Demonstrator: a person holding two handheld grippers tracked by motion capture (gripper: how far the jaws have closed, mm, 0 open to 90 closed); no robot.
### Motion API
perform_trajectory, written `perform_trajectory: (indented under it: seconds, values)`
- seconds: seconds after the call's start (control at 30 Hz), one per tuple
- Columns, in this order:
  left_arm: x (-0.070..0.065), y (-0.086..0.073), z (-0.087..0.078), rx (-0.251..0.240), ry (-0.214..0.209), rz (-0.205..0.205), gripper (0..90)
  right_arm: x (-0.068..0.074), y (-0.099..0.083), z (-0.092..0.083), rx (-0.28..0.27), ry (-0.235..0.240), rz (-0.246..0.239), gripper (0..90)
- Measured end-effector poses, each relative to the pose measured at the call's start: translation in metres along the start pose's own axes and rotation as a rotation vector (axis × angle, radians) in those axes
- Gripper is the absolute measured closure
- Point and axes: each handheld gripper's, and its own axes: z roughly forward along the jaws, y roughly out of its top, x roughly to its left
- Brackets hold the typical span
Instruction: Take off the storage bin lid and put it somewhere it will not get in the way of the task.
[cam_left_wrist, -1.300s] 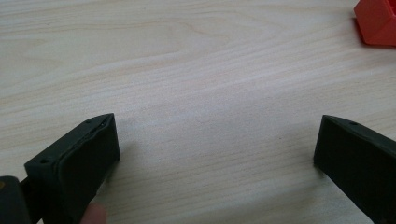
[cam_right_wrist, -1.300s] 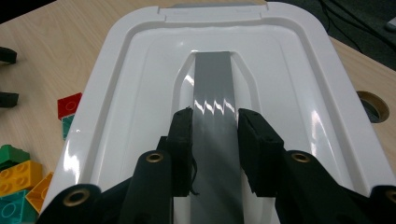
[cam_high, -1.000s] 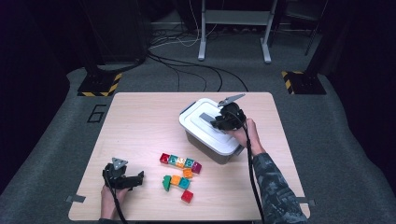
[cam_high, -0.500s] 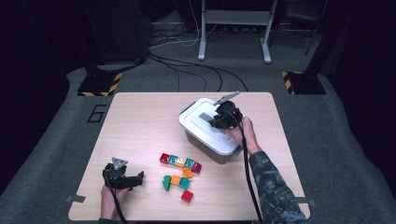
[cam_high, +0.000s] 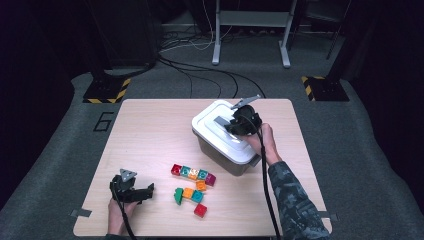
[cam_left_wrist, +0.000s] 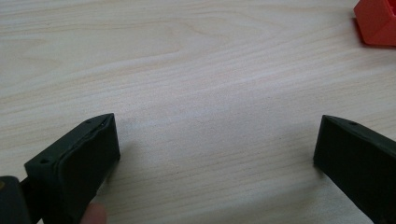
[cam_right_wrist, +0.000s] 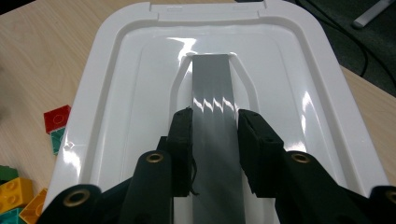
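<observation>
The wooden bench (cam_high: 150, 135) stands on a grey floor (cam_high: 60, 125) that carries a painted number six, with dark cables and metal legs behind it. On the right half of the bench sits a grey bin (cam_high: 220, 155) closed by a white lid (cam_high: 212, 122); it is turned at an angle to the bench edges. Along the middle of the lid runs a flat grey handle strip (cam_right_wrist: 212, 88).

The right gripper (cam_right_wrist: 214, 128) is on top of this lid, held by the person's right hand (cam_high: 265, 142), whose camouflage sleeve comes in from the lower right. Its fingers (cam_right_wrist: 181, 140) are closed on the handle strip, one finger on each side of it and touching it, as the right gripper view shows clearly.

In front of the bin, near the middle of the bench, lies a group of coloured toy blocks (cam_high: 192, 182): a short row of red, teal, orange and magenta ones, then green, orange and teal below, and one red block nearest the person.

The left gripper (cam_high: 131, 191) rests low at the front left part of the bench, well apart from the bin. Its fingers (cam_left_wrist: 79, 158) stand wide with only bare wood between them. An orange-red block (cam_left_wrist: 376, 21) shows at the top right corner of the left gripper view.
</observation>
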Motion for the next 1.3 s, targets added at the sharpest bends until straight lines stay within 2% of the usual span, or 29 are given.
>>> perform_trajectory:
  seconds: [0.5,0.53,0.83,1.17,1.3]
  values:
    - [0.0,0.0,0.0,0.0,-0.001,0.0,0.0,-0.006,0.004,-0.025,-0.026,-0.038,0.022,66.4]
    - [0.0,0.0,0.0,0.0,-0.001,0.001,0.0,-0.007,0.003,-0.026,-0.028,-0.042,0.037,66.4]
    - [0.0,0.0,0.0,0.0,-0.001,0.0,0.0,-0.02,-0.004,-0.039,-0.038,-0.08,0.07,66.4]
    - [0.0,0.0,0.0,0.0,0.0,0.0,0.0,-0.036,-0.016,-0.057,-0.061,-0.128,0.14,66.4]
    - [0.0,0.0,0.0,-0.001,0.0,0.0,0.0,-0.044,-0.022,-0.063,-0.067,-0.148,0.152,66.4]
